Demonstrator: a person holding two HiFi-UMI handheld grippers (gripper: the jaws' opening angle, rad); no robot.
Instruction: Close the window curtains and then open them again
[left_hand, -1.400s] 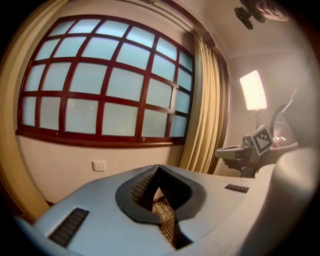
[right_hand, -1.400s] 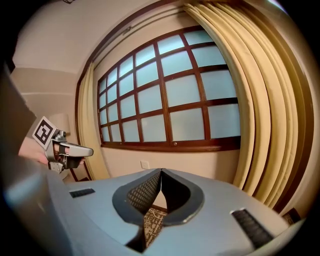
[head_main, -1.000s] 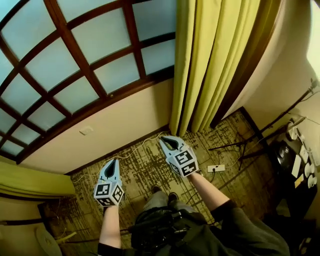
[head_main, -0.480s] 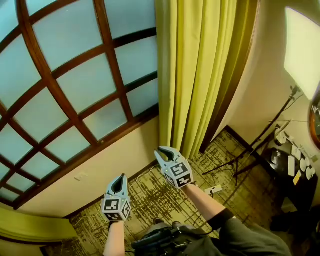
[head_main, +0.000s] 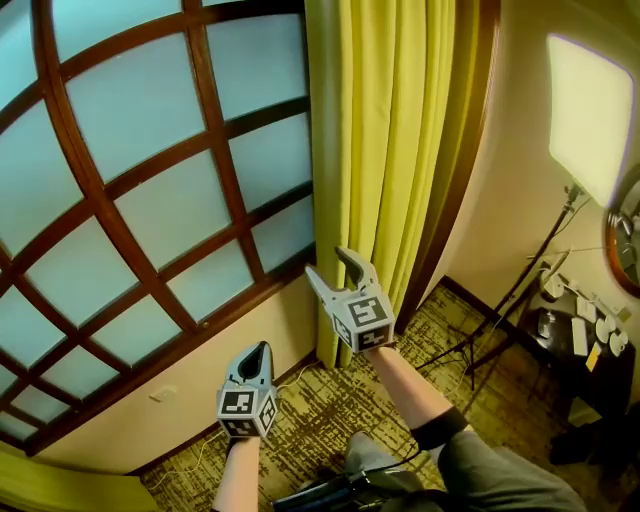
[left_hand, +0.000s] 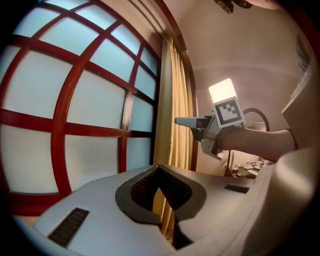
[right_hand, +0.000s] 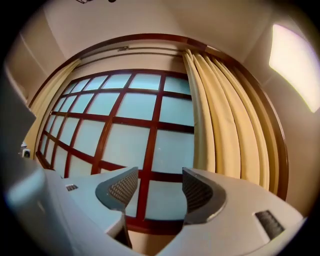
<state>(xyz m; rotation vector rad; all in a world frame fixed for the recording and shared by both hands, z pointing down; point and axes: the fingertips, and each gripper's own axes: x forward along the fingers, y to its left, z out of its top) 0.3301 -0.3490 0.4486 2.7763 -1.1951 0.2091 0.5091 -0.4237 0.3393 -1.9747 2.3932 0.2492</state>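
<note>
Jaws on right gripper (head_main: 330, 264) have just been opening, nothing between; left gripper (head_main: 257, 348) jaws pressed together, empty.
Curtain (head_main: 385, 150) looks soft and light; pinch its window-side edge fold.

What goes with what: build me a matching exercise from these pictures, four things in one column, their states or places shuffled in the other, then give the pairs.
1. left tongs
2. right tongs
3. curtain
4. light panel

A. glowing, far right
B. apart, nothing between
C. shut, empty
D. bunched at the right edge of the window

Pairs: 1-C, 2-B, 3-D, 4-A.
The right tongs have just been opening, with nothing between them.
</note>
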